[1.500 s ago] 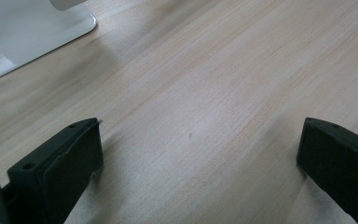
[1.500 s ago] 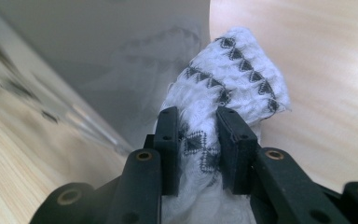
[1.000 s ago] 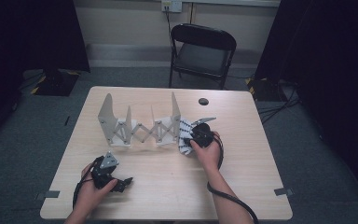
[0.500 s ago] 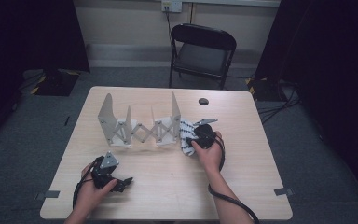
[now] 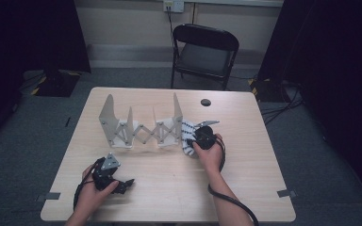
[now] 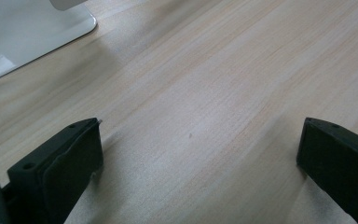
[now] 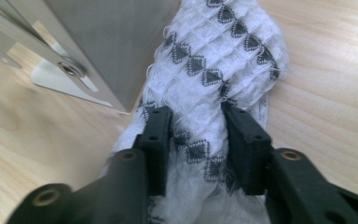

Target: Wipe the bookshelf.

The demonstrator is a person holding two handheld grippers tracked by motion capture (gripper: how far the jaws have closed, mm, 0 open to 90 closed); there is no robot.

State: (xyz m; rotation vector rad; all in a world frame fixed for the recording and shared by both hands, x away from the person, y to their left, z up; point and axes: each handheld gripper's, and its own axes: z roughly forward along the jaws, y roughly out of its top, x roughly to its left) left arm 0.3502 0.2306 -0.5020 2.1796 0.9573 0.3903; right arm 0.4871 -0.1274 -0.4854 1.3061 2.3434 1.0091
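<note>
A white cloth with black diamonds lies bunched on the table against the right end of a white folding accordion rack. My right gripper points down into it. Its jaws have just been closing and now pinch a fold of the cloth between the pads. The rack's end panel stands just left of the jaws. Near the table's front left, my left gripper rests low over the wood. Its jaws stand wide open over bare tabletop, with a corner of the rack's base beyond them.
A small black round object lies at the back right of the table. A black folding chair stands behind the table. Tape marks sit at the front corners. A cable trails from the right hand off the front edge.
The right hand has shifted slightly at the cloth beside the rack's right end. The left hand and the rack have stayed put.
</note>
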